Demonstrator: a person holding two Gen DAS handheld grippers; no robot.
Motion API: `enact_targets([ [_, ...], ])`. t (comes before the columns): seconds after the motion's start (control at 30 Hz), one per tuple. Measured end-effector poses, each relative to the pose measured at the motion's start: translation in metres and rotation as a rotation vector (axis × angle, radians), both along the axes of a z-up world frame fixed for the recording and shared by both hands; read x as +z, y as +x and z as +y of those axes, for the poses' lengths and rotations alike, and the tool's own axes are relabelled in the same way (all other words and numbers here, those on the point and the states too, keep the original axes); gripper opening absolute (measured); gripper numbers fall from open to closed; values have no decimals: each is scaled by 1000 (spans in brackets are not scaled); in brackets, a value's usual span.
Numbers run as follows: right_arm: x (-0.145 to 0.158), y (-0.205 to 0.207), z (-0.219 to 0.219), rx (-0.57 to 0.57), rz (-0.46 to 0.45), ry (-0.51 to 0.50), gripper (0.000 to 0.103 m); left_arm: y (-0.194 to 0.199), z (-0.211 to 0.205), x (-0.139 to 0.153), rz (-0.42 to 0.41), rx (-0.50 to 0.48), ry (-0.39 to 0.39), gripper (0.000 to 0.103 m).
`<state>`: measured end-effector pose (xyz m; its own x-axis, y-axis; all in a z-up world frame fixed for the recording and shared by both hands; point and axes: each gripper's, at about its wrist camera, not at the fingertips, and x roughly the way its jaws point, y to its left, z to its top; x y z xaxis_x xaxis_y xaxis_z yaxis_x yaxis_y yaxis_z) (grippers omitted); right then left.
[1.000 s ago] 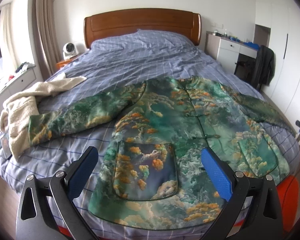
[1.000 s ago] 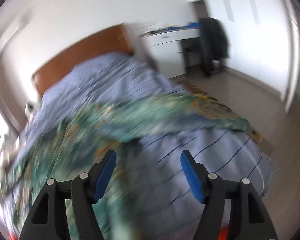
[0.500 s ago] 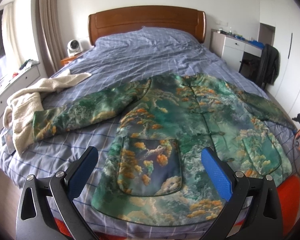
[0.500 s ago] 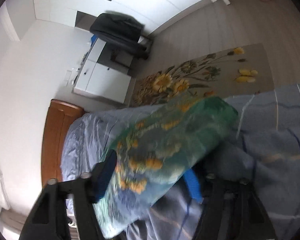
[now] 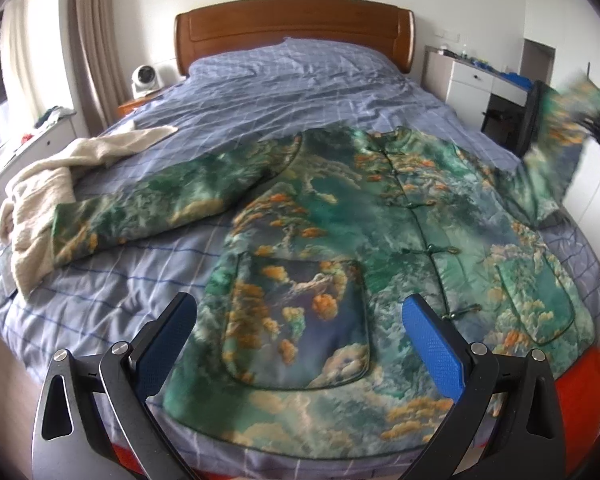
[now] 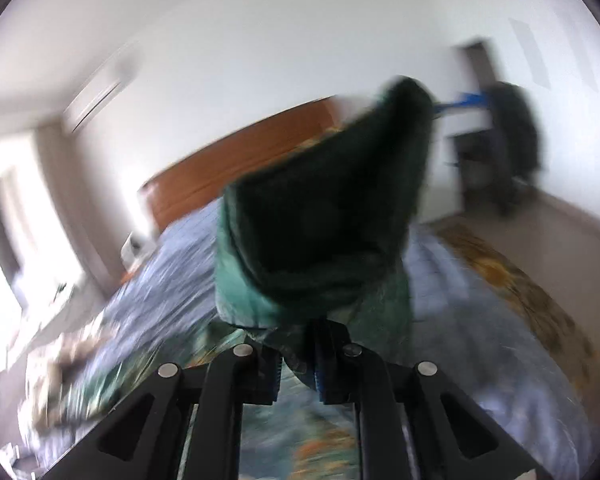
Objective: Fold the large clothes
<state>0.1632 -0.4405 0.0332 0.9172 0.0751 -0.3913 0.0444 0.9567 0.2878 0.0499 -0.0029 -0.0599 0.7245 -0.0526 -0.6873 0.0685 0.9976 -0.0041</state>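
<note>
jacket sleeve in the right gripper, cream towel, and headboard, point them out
jacket sleeve (image 6: 324,232), right wrist view, dark lining of the cuff
cream towel (image 5: 40,184), left wrist view, bunched middle
headboard (image 5: 292,20), left wrist view, upper wooden panel

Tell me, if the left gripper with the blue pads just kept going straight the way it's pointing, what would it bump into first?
Probably the green patterned jacket, around its large front pocket, lying flat on the bed; the left gripper is open and empty.

Blue checked bed (image 5: 284,92), green patterned jacket (image 5: 340,240), cream garment (image 5: 52,176)
</note>
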Motion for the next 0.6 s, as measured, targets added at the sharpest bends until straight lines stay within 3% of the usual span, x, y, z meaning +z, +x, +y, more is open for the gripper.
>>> enact_targets([
  [0.1,-25,31,83,147,70,-106,12,5,1,-4,11,-14,-31,102],
  [0.2,-75,47,145,242,165,-159,12,12,5,-12,39,-22,-52,102],
  [0.27,-111,48,179,284,232,-201,19,18,11,-19,69,-30,-85,102],
  [0.3,-133,48,196,305,284,-225,26,21,12,-21,82,-38,-105,102],
  [0.33,-152,44,210,340,338,-224,47,26,14,-24,100,-55,-137,102],
  [0.37,-164,39,218,367,373,-208,57,31,14,-27,123,-73,-168,102],
  [0.4,-175,29,222,381,404,-188,57,35,13,-29,139,-88,-193,102],
  [0.6,-157,-71,200,384,351,-114,66,82,-17,-32,208,-263,-424,102],
])
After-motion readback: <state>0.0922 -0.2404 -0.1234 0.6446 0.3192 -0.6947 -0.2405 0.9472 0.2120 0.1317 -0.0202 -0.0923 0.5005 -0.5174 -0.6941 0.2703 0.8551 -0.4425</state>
